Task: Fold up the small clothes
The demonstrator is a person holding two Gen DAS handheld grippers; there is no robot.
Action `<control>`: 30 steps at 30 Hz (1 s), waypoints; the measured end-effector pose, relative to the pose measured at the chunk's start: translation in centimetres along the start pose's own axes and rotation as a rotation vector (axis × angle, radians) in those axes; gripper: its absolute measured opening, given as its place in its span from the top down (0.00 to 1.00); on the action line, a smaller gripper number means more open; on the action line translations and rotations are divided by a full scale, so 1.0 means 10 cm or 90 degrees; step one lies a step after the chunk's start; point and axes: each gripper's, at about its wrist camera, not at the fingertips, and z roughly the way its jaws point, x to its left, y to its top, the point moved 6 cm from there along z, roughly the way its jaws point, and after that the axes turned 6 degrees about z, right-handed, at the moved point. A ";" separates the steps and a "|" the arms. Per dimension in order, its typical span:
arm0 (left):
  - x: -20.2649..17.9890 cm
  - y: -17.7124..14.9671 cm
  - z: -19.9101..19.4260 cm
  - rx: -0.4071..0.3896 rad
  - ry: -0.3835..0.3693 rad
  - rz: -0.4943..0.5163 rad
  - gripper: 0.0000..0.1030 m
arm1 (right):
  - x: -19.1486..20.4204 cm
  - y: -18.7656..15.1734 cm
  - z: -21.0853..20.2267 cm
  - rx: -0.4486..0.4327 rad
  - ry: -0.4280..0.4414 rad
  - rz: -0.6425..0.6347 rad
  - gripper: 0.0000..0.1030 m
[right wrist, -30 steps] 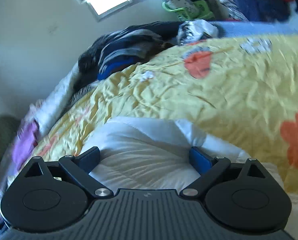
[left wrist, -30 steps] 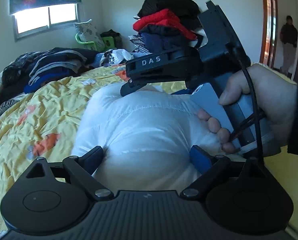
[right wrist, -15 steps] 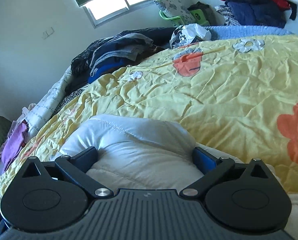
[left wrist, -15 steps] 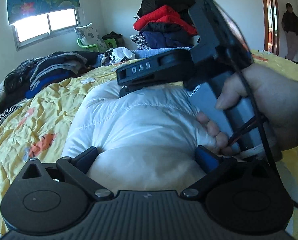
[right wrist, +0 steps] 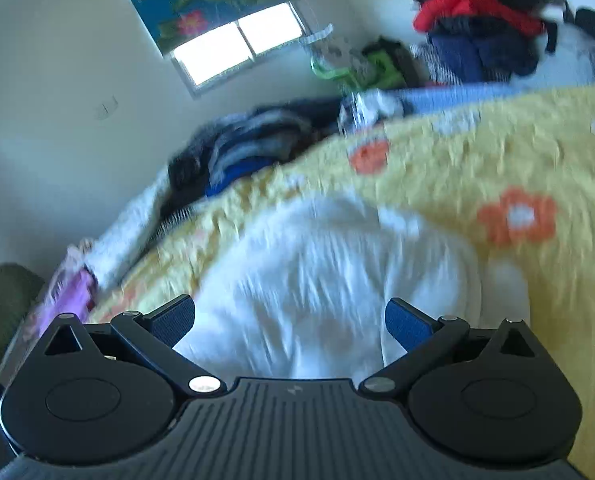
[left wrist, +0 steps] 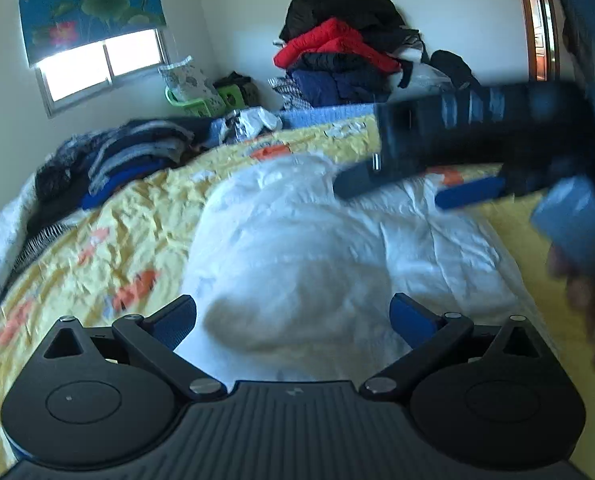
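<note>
A white padded garment (left wrist: 317, 248) lies bundled on the yellow flowered bedspread (left wrist: 97, 248). My left gripper (left wrist: 293, 316) hangs just over its near end, open wide, its blue pads (left wrist: 409, 316) on either side of the fabric and not pressing it. The right wrist view shows the same garment (right wrist: 329, 272), blurred, below my right gripper (right wrist: 289, 316), whose jaws are opening and grip nothing. In the left wrist view the right gripper (left wrist: 389, 196) is a dark blur above the garment's far right side, with a person's hand (left wrist: 593, 304) at the edge.
A tall pile of red, black and navy clothes (left wrist: 337, 52) stands at the back. Dark folded clothes (left wrist: 129, 160) lie at the bed's far left. A green basket (left wrist: 193, 100) sits under the window (left wrist: 97, 64). A wooden door frame (left wrist: 537, 20) is on the right.
The right gripper has swung up and to the right, away from the garment's middle. Both grippers' jaws have spread a little wider and more of the white garment shows.
</note>
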 end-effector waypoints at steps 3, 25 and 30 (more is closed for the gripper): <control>-0.01 -0.08 0.11 0.017 0.000 -0.009 0.00 | -0.12 -0.19 0.19 0.033 -0.018 0.019 0.02; 0.01 -1.01 -0.83 0.094 0.021 -0.103 0.00 | -0.18 -1.80 -1.36 0.023 -0.205 0.041 0.02; -0.09 -1.11 -0.82 0.129 0.020 -0.104 0.00 | -0.01 -1.92 -1.26 0.034 -0.259 -0.040 0.02</control>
